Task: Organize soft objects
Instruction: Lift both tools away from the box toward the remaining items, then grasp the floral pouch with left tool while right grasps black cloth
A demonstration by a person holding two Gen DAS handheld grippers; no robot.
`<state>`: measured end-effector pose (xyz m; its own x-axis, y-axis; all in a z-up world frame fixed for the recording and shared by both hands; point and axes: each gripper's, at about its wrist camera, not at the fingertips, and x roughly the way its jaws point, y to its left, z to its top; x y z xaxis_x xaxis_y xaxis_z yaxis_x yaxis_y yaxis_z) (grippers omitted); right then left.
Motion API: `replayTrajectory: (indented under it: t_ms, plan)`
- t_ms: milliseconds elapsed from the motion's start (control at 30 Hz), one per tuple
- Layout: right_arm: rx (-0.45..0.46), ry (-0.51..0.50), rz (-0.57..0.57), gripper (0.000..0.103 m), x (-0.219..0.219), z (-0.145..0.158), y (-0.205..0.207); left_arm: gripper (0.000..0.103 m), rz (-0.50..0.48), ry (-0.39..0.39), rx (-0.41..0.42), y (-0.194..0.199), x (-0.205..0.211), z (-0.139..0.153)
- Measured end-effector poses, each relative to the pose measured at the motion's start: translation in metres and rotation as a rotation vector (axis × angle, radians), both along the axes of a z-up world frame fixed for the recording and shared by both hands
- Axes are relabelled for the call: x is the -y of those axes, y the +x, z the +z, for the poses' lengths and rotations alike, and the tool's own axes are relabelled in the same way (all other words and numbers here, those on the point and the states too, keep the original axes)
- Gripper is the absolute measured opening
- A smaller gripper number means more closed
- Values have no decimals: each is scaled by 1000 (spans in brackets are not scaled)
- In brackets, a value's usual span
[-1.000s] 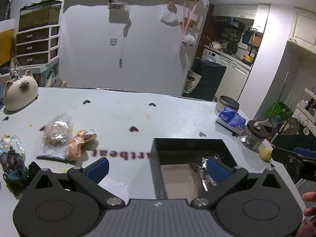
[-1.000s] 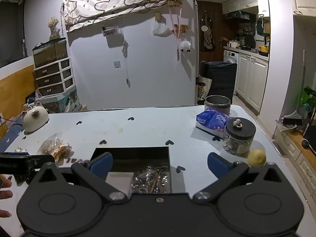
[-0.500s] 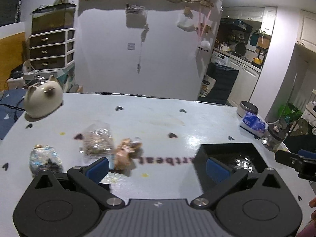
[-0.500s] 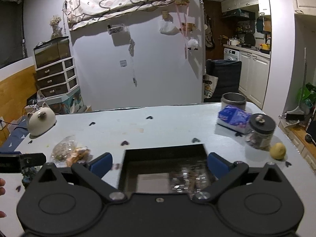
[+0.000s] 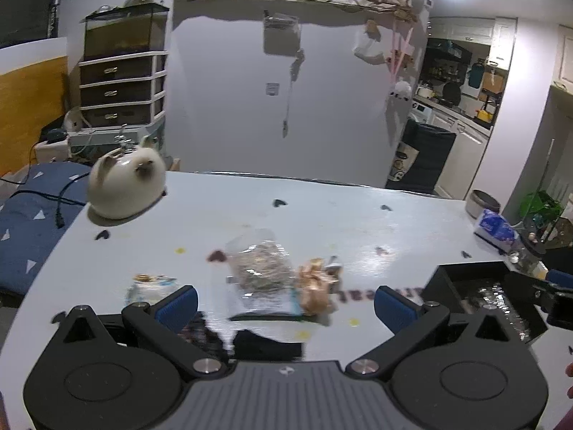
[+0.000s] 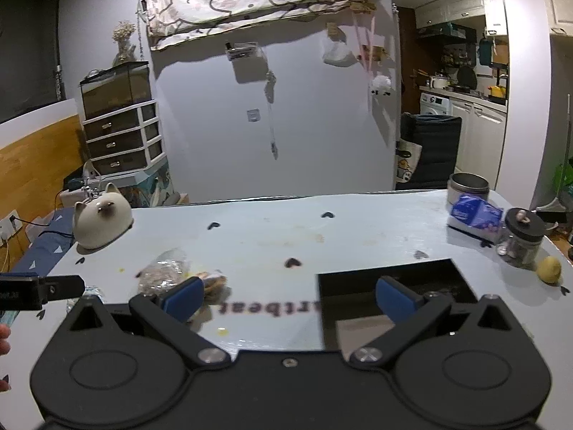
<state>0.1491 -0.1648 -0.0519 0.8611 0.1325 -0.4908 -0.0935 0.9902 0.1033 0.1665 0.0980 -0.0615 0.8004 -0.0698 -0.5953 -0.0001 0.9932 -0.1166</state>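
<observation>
Looking across the pale table (image 5: pixel 322 211), I take the black box (image 5: pixel 476 286) as my landmark; it sits on the table's right side, open-topped, with crinkled clear wrapping inside. In the right view the box (image 6: pixel 390 279) lies just under my right gripper (image 6: pixel 288 295), whose blue-padded fingers stand wide apart with nothing between them.

Left of the box, with bare table and the printed lettering between, lies the clear bag (image 5: pixel 259 268). It is a flat, crinkly packet of brownish-grey bits, with a white and blue label at its near end. Its long axis runs from near to far, the sealed top pointing away from me. Touching its box-side edge is the tan pouch (image 5: pixel 317 285), smaller, wrinkled, orange-brown; its long axis also runs near to far, tilted slightly toward the box at the far end.

Farther left of the box, past both, the small packet (image 5: pixel 150 286) shows pale and blue behind my left finger; I cannot tell which way it points.

My left gripper (image 5: pixel 284 302) is spread wide, empty, hanging over the bag and pouch.

Far left of the box, at the table's back corner, sits the cream cat pot (image 5: pixel 125 186).
</observation>
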Motion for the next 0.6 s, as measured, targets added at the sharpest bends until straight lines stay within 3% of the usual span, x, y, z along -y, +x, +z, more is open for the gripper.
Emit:
replayTrajectory:
  t_ms: [300, 467, 600]
  plan:
    - [-6, 0, 66, 103, -50, -9, 14, 103, 75, 59, -39, 21, -56, -15]
    - [-2, -7, 118, 103, -75, -19, 28, 103, 114, 82, -103, 46, -84, -31]
    - [-25, -38, 185, 103, -96, -29, 41, 103, 101, 39, -173, 67, -103, -47]
